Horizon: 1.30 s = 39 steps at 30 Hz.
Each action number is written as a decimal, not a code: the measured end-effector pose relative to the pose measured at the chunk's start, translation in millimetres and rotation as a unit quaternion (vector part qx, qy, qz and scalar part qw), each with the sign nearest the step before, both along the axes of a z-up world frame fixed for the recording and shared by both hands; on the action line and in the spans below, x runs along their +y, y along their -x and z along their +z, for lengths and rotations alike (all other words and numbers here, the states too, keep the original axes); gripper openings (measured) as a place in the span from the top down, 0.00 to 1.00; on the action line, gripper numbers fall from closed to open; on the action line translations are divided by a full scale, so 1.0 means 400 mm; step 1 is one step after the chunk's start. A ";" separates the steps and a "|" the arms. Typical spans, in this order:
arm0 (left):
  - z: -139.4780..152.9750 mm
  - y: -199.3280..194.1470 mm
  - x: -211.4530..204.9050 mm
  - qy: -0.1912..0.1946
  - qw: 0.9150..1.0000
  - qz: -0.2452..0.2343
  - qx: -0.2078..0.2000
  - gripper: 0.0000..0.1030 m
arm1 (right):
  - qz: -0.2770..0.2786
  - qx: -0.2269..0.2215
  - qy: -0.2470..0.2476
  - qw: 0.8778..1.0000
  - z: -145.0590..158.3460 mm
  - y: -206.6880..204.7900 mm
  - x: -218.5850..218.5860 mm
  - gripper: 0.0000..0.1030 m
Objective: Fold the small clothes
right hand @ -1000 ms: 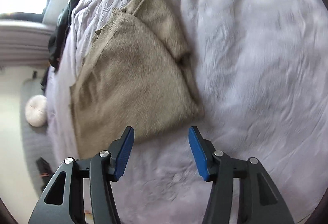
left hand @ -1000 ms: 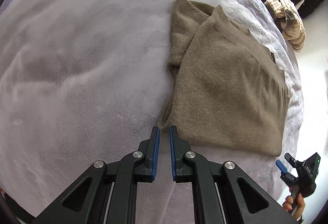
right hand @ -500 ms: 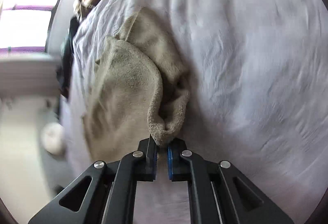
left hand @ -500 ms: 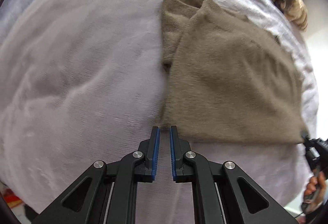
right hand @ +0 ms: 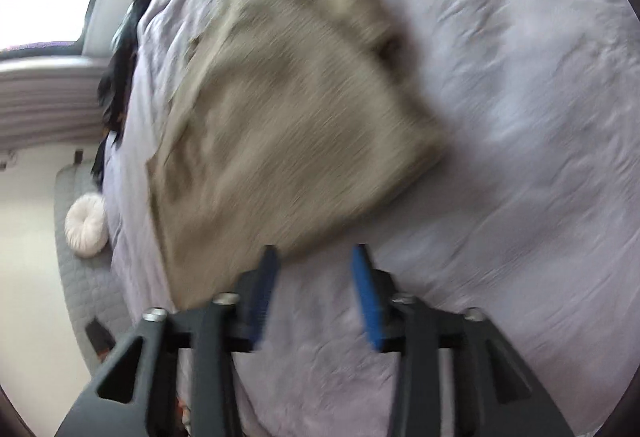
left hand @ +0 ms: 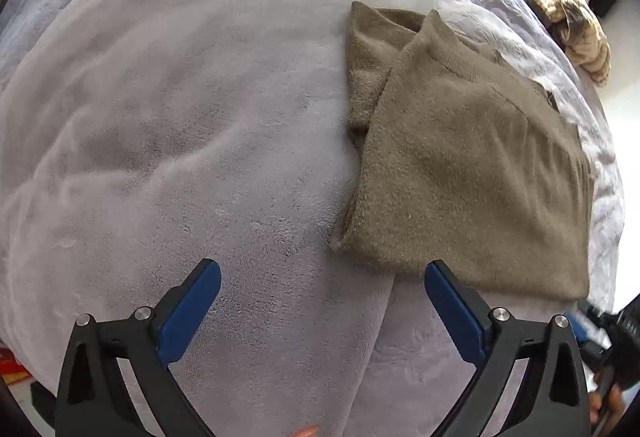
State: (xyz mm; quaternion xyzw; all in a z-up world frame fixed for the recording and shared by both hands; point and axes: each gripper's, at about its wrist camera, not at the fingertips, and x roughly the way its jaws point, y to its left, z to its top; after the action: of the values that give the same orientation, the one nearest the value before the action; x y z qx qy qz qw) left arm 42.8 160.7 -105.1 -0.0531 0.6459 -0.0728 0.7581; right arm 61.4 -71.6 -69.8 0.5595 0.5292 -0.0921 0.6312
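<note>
Bedding first: a pale lilac fleece blanket (left hand: 168,141) covers most of the bed under both your tools, with a thinner crinkled sheet (left hand: 480,25) beyond its far edge.

Sweater (left hand: 472,173), olive-brown knit, lies folded flat on the bed, straddling blanket and sheet. A sleeve is tucked under at the far left corner, and the ribbed neck edge runs along the top. In the right wrist view the same sweater (right hand: 288,117) is smeared by motion blur; its weave and edges are hard to read there.

Your left gripper (left hand: 322,307) has just swung open and stands wide, nothing between the blue pads, hanging over bare blanket just short of the sweater's near corner. Your right gripper (right hand: 314,291) has also just been opening; it sits at a middling gap, empty, its left pad just at the sweater's near edge. Contact there cannot be told through the blur.

Heap of other clothes (left hand: 568,9) sits at the bed's far right. White round cushion (right hand: 86,231) lies on the floor.
</note>
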 end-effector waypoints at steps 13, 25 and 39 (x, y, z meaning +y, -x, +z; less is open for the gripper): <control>-0.092 -0.041 -0.006 0.121 0.988 0.082 0.044 0.81 | 0.081 -0.027 -0.048 0.995 0.003 -0.136 0.187 0.53; -0.092 -0.003 0.015 0.081 0.996 0.029 0.000 0.84 | 0.121 -0.011 -0.030 0.992 0.018 -0.165 0.216 0.53; -0.034 0.019 -0.006 0.006 1.000 -0.026 0.000 0.83 | 0.171 0.003 0.003 0.985 0.058 -0.194 0.256 0.53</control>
State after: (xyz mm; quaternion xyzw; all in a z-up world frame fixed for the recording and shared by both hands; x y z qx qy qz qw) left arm 35.1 158.1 -118.8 -0.0410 0.6469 -0.0965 0.7553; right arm 139.0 30.9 -46.8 0.4587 0.6184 0.0138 0.6380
